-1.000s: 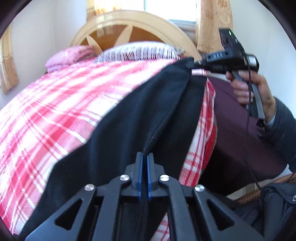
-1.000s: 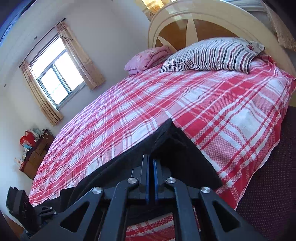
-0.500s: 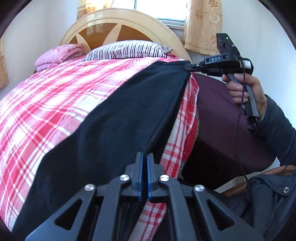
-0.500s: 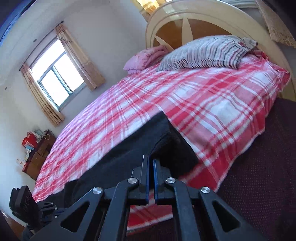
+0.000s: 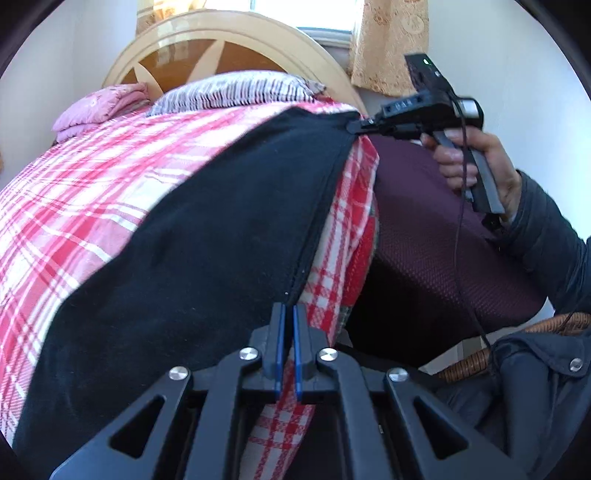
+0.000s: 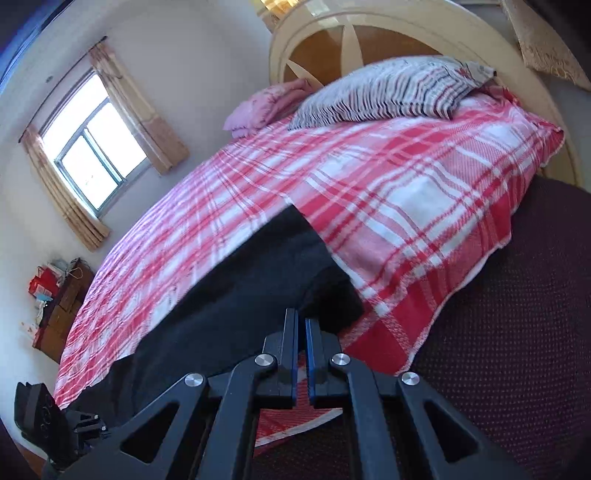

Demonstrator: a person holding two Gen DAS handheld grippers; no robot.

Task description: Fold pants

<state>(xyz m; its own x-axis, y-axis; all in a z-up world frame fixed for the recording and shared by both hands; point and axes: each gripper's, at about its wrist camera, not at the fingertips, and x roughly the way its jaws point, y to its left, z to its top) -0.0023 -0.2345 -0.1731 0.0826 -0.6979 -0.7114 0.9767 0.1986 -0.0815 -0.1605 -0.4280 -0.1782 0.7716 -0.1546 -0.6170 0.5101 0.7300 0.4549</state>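
Black pants (image 5: 207, 258) lie stretched over the red plaid bed cover (image 5: 81, 206), their long seam edge running along the cover's side. My left gripper (image 5: 288, 314) is shut on the near end of that edge. In the same view my right gripper (image 5: 354, 125), held by a hand (image 5: 465, 162), is shut on the far corner. In the right wrist view the right gripper (image 6: 301, 323) pinches the black pants (image 6: 240, 295) at its fingertips. The left gripper (image 6: 79, 424) shows at the bottom left, at the pants' other end.
A striped pillow (image 6: 384, 92) and a folded pink blanket (image 6: 266, 107) lie by the wooden headboard (image 6: 369, 33). The dark maroon mattress side (image 5: 436, 251) drops below the cover. A wicker basket (image 5: 480, 354) sits near the person's dark jacket. A cabinet (image 6: 59, 306) stands by the window wall.
Both grippers have come down and toward the bed's side with the pants. The cloth, earlier lifted with a hanging fold, now lies flatter on the plaid cover.
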